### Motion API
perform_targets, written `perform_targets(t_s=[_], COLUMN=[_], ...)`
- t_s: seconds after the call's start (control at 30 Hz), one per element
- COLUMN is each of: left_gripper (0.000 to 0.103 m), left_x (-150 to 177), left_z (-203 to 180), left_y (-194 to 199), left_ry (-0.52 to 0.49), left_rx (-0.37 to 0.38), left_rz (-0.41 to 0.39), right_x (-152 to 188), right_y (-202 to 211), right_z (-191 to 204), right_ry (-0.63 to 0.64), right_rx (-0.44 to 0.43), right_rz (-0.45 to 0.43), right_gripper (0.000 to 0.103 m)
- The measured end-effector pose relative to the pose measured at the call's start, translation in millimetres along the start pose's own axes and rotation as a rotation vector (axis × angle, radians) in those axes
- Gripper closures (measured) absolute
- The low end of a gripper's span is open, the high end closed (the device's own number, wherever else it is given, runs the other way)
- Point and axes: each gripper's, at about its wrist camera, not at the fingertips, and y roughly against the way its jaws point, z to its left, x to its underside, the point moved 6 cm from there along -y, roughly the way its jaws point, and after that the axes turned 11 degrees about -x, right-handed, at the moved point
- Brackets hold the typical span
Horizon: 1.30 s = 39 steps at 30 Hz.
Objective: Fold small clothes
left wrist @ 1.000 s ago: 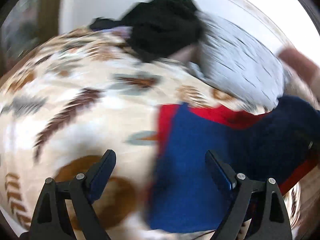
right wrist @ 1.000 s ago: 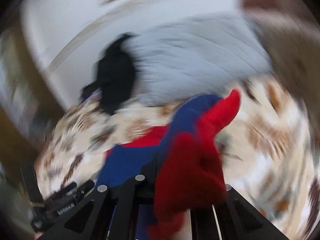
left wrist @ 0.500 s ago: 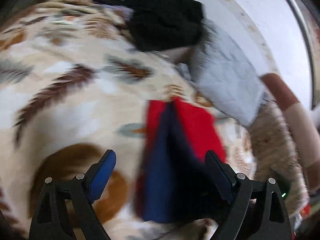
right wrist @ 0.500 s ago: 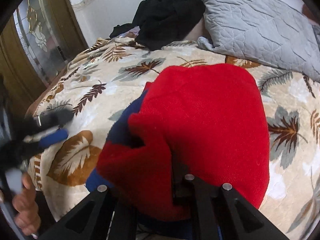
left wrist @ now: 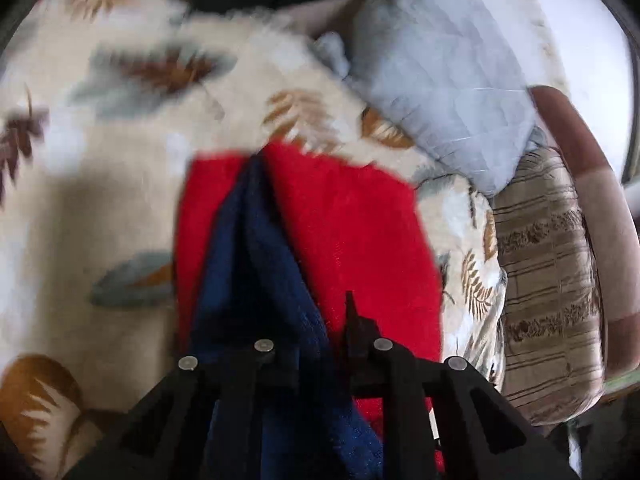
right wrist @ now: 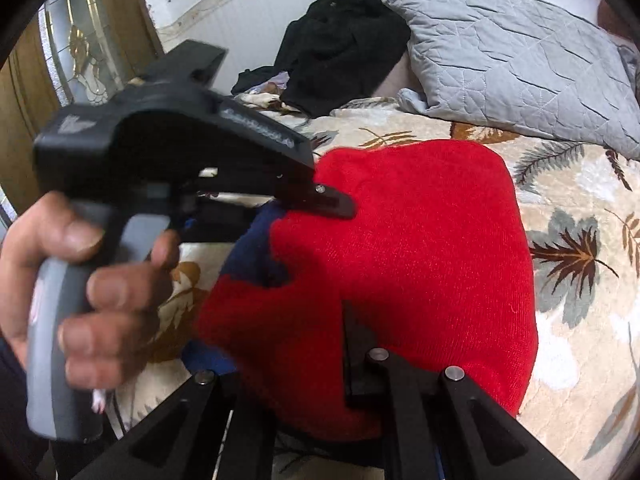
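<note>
A small red and navy knit garment (right wrist: 420, 248) lies on a leaf-patterned blanket (right wrist: 580, 216). In the left wrist view its navy layer (left wrist: 256, 264) rises in a fold between red panels (left wrist: 360, 232). My left gripper (left wrist: 320, 336) is shut on the navy fold; it also shows in the right wrist view (right wrist: 320, 200), held in a hand, at the garment's left edge. My right gripper (right wrist: 304, 360) is shut on the red near edge of the garment.
A grey quilted pillow (right wrist: 512, 56) and a pile of black clothes (right wrist: 344, 40) lie at the far end of the bed. A striped cushion (left wrist: 552, 280) sits at the right. A wooden door with glass (right wrist: 68, 48) stands at the left.
My left gripper was open beside the garment, then moved right and closed on the navy fold. My right gripper kept its hold and laid the red half down over the navy.
</note>
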Motion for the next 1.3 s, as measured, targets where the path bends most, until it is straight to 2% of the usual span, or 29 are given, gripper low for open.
perform_targets(t_s=[0.03,0.07,0.1,0.17,0.2,0.23,0.27,0.3,0.37,0.43,0.5,0.57,0.73,0.87,0.9,0.97,1.0,1.03,1.13,1.2,1.3], left_gripper=[0.086,0.086,0.086,0.086,0.086,0.086,0.085,0.085,0.085,0.085,0.084,0.083,0.083,0.08,0.078,0.063,0.062,0.062,0.062,0.062,0.063], left_x=[-1,-1,0,1,4,9,11,12,12,13,14,17,19,27,31,45,50,58,76,84,84], left_z=[-10,-13,-8,14,26,40,48,49,50,52,59,64,64,60,57,47,45,45,70,80,74], left_y=[19,30,35,14,-3,-18,-21,-18,-15,-15,-14,-13,-12,12,23,42,44,42,17,16,38], left_ry=[-0.064,-0.101,-0.094,-0.039,-0.011,0.024,0.049,0.057,0.065,0.071,0.093,0.105,0.127,0.114,0.095,0.04,0.028,0.009,0.013,0.045,0.026], left_rx=[0.017,0.022,0.024,0.0,-0.022,-0.038,-0.001,0.026,0.04,0.049,0.074,0.088,0.09,0.032,0.032,0.038,0.037,0.025,-0.128,-0.11,-0.156], left_rz=[-0.083,-0.132,-0.157,-0.096,-0.044,0.005,0.003,-0.006,-0.014,-0.014,-0.011,-0.01,-0.001,-0.023,-0.044,-0.082,-0.084,-0.075,-0.004,-0.004,-0.067], right_x=[-3,-7,-10,-15,-12,-4,4,14,20,21,23,26,42,51,54,57,58,59,61,61,62], right_y=[4,9,14,17,10,-6,-17,-25,-16,-6,7,23,59,75,80,91,94,96,100,101,107], right_z=[4,8,14,25,27,27,26,25,28,27,27,28,18,-8,-13,-23,-26,-31,-39,-39,-40], right_ry=[0.013,0.026,0.043,0.074,0.083,0.089,0.082,0.072,0.072,0.031,-0.008,-0.011,-0.063,-0.138,-0.154,-0.191,-0.205,-0.227,-0.268,-0.274,-0.277], right_rx=[-0.003,-0.007,-0.007,-0.013,-0.008,-0.01,-0.022,-0.034,-0.048,-0.094,-0.133,-0.139,-0.125,-0.108,-0.109,-0.104,-0.104,-0.107,-0.125,-0.133,-0.143], right_rz=[-0.012,-0.032,-0.053,-0.065,-0.043,0.014,0.063,0.101,0.065,0.053,0.035,0.009,-0.036,-0.047,-0.055,-0.085,-0.094,-0.101,-0.114,-0.116,-0.128], right_gripper=[0.093,0.092,0.093,0.089,0.087,0.085,0.08,0.08,0.077,0.067,0.04,0.036,0.034,0.034,0.034,0.034,0.034,0.034,0.034,0.034,0.034])
